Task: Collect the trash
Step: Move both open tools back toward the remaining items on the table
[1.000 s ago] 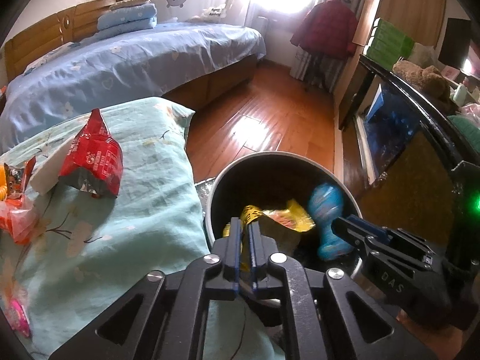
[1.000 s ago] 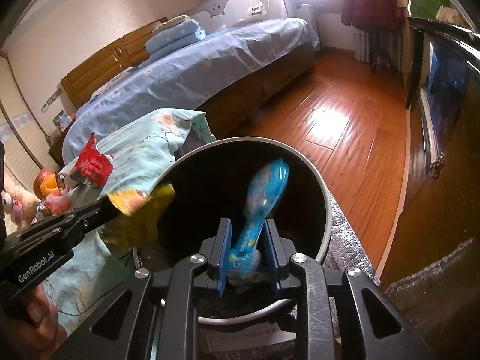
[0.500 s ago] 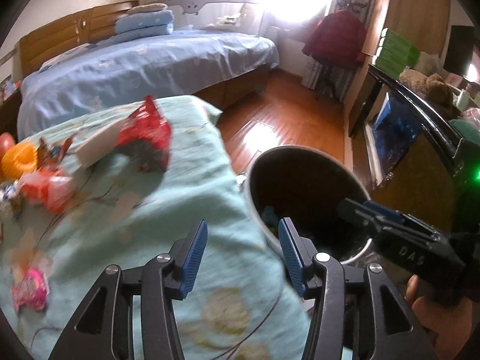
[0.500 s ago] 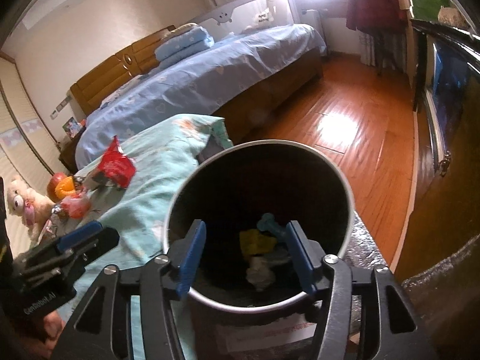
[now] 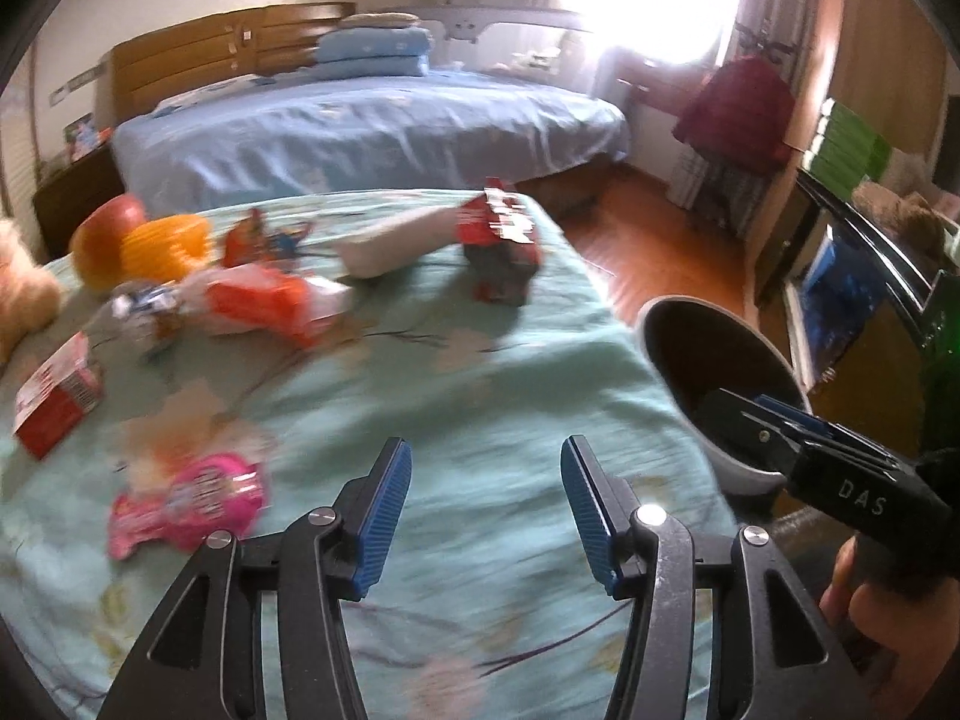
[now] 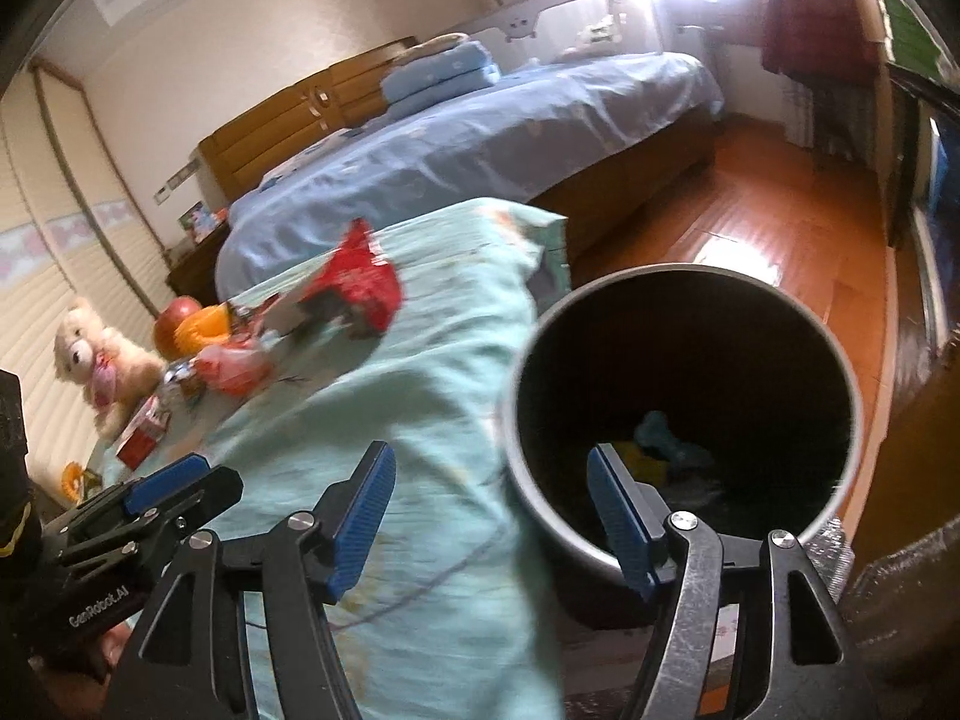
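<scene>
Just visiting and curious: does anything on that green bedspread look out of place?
Yes. Snack wrappers litter the green bedspread: a torn red bag stands near its far edge, and a pink wrapper lies nearer. Both tools are open, holding nothing.

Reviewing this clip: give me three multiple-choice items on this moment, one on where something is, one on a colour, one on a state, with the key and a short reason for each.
1. Where does the trash bin stand?
A. On the blue bed
B. Beside the edge of the green-covered surface
C. On the windowsill

2. What colour is the snack bag standing nearest the bin on the green cover?
A. Red
B. Purple
C. Black

3. How is the left gripper?
A. Shut on a wrapper
B. Open, holding nothing
C. Out of view

Key: 1 B, the right wrist view shows the bin next to the cover's edge, above the wooden floor. 2 A, the bag is red in both views. 3 B, its blue pads stand wide apart with only cover between them; the right gripper is open too.
</scene>
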Tool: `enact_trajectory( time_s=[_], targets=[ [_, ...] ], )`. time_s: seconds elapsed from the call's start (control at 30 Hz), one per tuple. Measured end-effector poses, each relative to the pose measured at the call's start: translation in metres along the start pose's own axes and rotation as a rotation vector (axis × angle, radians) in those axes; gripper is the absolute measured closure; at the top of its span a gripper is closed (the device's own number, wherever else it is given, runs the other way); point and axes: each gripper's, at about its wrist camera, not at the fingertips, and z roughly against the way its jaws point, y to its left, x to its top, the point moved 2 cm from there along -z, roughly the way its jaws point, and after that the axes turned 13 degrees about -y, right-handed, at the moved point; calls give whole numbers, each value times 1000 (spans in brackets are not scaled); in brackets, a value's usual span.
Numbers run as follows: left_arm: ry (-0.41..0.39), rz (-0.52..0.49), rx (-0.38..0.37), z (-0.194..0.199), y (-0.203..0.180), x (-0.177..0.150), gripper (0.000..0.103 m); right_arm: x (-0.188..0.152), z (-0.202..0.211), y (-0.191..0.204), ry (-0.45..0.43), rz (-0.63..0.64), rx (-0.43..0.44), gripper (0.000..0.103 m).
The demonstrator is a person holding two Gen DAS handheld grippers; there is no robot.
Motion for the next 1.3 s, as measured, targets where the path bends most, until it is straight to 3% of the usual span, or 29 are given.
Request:
enact_trajectory(
  time_s=[0.73,0.97,1.3],
  targets=[
    [-29,160,245,84,119,-30,51,-38,-28,143,92,164,235,35],
    [-23,175,306,93,147,-33,48,-47,-39,173,125,211,291,35],
    [3,136,322,73,201,-18,40,-57,-53,212,176,342,369,35]
  ],
)
